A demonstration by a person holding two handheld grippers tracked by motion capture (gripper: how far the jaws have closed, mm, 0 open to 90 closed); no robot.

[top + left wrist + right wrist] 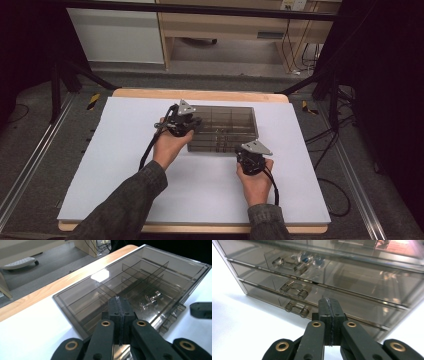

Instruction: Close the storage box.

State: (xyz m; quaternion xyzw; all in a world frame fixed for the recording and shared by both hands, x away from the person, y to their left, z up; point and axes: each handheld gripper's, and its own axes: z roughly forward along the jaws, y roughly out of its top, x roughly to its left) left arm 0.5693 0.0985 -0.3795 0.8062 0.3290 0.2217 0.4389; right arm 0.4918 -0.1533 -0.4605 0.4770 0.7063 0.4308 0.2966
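A smoky see-through drawer box point(226, 125) lies flat on the white sheet point(125, 165). Dividers show through its top face point(105, 287), and small metal parts point(151, 300) lie in one compartment. My left gripper point(192, 122) is shut with nothing in it, its jaw tips point(119, 301) over the box's left part. The right gripper point(245, 150) is also shut and empty. Its tips point(329, 302) point at the box's drawer fronts point(352, 272), close to the lower drawers' clear handles point(297, 308). Shiny parts point(308, 258) sit in the top drawer.
The sheet covers a wooden table point(200, 94), whose bare edge shows at the back. Behind it stand a light wood cabinet point(225, 25) and cables point(295, 55) on the floor. Dark stand legs point(75, 75) and floor rails point(30, 160) flank the table.
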